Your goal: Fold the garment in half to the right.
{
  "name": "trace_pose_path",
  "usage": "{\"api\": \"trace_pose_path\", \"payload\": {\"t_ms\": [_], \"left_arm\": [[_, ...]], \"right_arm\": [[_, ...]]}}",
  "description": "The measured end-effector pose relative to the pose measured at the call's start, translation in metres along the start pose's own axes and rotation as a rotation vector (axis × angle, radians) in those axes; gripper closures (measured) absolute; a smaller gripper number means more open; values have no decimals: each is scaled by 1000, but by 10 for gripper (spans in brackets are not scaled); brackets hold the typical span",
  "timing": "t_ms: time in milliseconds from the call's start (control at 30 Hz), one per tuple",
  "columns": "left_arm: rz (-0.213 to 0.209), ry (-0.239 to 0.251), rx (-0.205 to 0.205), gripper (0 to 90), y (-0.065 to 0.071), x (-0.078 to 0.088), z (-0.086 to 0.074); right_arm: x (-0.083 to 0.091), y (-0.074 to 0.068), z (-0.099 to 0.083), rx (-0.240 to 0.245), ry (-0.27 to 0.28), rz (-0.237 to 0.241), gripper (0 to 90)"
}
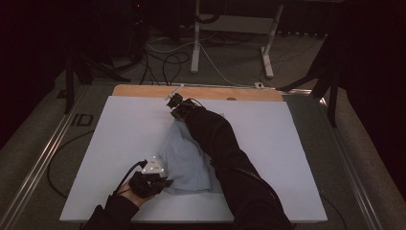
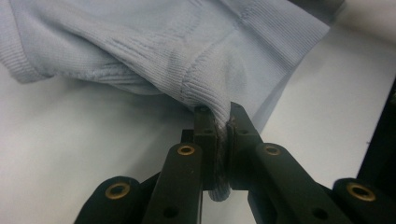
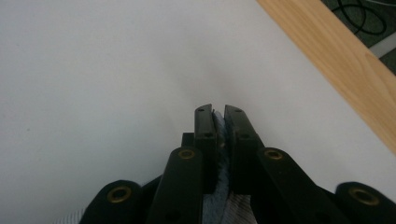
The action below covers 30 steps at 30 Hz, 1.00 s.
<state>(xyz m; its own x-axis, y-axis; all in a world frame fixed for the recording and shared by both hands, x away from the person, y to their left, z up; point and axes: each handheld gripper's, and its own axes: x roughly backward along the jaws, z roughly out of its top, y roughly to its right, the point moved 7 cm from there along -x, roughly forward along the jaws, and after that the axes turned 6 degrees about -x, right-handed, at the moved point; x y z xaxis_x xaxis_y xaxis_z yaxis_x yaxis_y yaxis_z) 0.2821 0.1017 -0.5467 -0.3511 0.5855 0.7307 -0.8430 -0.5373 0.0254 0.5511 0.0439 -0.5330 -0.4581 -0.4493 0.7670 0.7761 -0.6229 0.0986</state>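
Nearest the person, the left gripper [image 1: 163, 182] sits low on the white board [image 1: 119, 139], its 2 jaws pinching a ribbed hem of the pale blue garment [image 1: 184, 160]. That garment lies crumpled mid-board, stretching away from this grip. Farther out, the right gripper [image 1: 175, 103] hovers near the wooden table edge [image 1: 143, 90], jaws pressed together on a thin fold of the same blue cloth.

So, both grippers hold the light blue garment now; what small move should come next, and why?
Probably draw the right gripper farther toward the wooden edge, while the left gripper stays clamped. The garment lies bunched between them, so stretching would flatten it.
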Motion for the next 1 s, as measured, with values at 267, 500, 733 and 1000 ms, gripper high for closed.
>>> {"api": "trace_pose_path", "payload": {"t_ms": [267, 500, 733, 1000], "left_arm": [[-4, 3, -30, 866, 3, 1, 14], [-11, -3, -68, 866, 8, 0, 27], [-22, -3, -103, 866, 14, -3, 41], [-38, -3, -148, 866, 22, -5, 54]], "right_arm": [[18, 6, 2, -15, 45, 6, 853], [36, 16, 1, -16, 76, 7, 853], [49, 24, -2, -12, 91, -4, 852], [61, 31, -6, -24, 114, 12, 852]]}}
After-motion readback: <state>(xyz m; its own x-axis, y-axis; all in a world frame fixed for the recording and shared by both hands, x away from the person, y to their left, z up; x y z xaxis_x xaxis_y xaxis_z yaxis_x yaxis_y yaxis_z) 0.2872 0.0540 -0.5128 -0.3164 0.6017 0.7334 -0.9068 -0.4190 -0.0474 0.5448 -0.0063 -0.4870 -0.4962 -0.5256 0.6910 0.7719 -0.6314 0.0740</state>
